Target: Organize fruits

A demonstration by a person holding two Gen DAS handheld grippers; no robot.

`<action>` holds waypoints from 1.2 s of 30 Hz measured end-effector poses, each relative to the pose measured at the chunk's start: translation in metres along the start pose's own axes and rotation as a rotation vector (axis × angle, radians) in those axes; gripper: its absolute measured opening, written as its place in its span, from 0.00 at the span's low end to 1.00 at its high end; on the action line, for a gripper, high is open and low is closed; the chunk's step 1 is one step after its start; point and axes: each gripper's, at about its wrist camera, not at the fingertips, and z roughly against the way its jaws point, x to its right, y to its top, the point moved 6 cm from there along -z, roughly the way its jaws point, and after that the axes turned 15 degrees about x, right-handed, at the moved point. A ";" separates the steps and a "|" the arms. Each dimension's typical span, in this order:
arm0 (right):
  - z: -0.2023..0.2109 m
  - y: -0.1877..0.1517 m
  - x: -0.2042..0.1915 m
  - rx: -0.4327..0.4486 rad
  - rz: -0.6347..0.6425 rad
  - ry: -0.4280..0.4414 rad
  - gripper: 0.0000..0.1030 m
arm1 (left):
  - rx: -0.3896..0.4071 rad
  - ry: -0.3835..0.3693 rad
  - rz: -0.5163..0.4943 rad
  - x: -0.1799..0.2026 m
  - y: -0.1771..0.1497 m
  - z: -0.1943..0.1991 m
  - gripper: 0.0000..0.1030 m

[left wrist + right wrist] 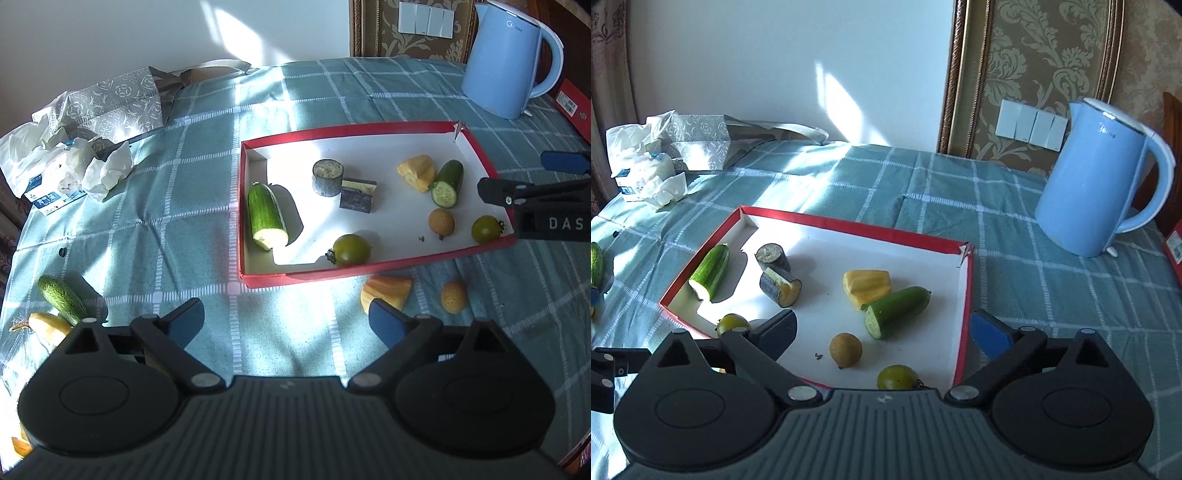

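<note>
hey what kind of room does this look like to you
Probably a home dining or kitchen table: a checked tablecloth, a blue electric kettle, wall light switches on patterned wallpaper.

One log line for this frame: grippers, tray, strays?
left gripper: open, empty | right gripper: open, empty | tray: eight pieces | cloth: yellow wedge, round fruit, cucumber
</note>
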 end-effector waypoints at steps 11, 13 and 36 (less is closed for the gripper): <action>0.055 -0.015 0.026 -0.073 -0.367 0.150 0.99 | 0.064 -0.101 -0.035 0.015 -0.019 -0.007 0.97; 0.063 -0.021 0.032 -0.040 -0.339 0.086 0.99 | 0.057 -0.126 -0.063 0.022 -0.027 -0.015 0.97; 0.076 -0.030 0.040 0.011 -0.149 -0.060 0.99 | 0.018 -0.282 0.002 0.046 -0.023 -0.047 1.00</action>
